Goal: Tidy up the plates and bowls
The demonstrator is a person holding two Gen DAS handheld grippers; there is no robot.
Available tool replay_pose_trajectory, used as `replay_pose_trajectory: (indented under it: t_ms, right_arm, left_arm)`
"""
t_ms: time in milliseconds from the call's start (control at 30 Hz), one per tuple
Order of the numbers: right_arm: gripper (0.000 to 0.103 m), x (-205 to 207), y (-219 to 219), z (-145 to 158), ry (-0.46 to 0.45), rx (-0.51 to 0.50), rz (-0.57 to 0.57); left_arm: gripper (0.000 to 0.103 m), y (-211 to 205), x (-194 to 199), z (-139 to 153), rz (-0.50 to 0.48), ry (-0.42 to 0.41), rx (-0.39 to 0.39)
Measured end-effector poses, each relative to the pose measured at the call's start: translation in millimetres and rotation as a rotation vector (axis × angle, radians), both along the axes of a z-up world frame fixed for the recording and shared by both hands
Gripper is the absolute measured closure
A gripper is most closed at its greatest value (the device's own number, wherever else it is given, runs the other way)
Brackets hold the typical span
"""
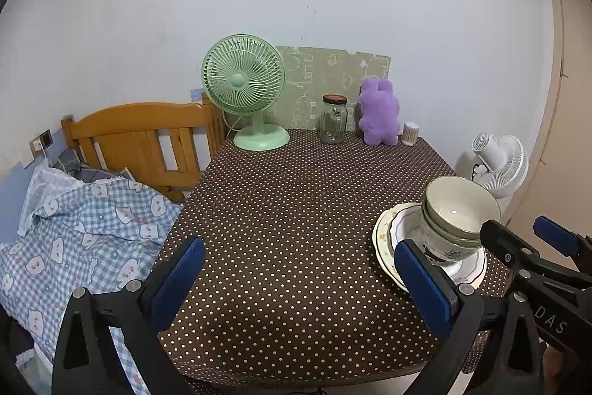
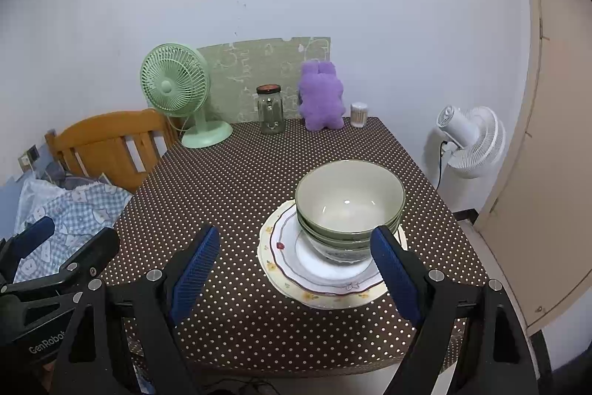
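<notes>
Left wrist view: left tongs (image 1: 299, 287) are hanging spread wide over bare dotted surface (image 1: 296, 210), pinching nothing. The bowls (image 1: 457, 213) are sitting nested on stacked plates (image 1: 388, 243) at the right edge; a bed (image 1: 85, 232) is showing only here.

Right wrist view: right tongs (image 2: 296, 278) are also standing spread and empty, just short of the plates (image 2: 285, 265). The bowls (image 2: 349, 206) are appearing centred, rims fully visible. Stacking is looking finished; the next move probably calls for withdrawing without nudging the pile

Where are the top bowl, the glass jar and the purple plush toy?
top bowl (image 2: 349, 206), right wrist view, inner wall.
glass jar (image 2: 271, 115), right wrist view, glass body.
purple plush toy (image 2: 321, 99), right wrist view, its back.
</notes>
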State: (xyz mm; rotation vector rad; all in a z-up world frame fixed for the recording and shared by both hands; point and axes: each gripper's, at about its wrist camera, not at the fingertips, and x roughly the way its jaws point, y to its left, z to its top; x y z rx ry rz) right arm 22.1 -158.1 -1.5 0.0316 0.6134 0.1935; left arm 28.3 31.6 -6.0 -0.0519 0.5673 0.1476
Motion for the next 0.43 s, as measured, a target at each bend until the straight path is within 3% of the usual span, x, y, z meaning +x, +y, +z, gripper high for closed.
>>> replay_pose_trajectory:
  t_ms: [433]
  right_arm:
    - [0.017, 0.4, 0.6, -2.0, 0.003, -0.002, 0.000]
  left_arm:
    - [0.000, 1.7, 1.1, -3.4, 0.001, 0.004, -0.004]
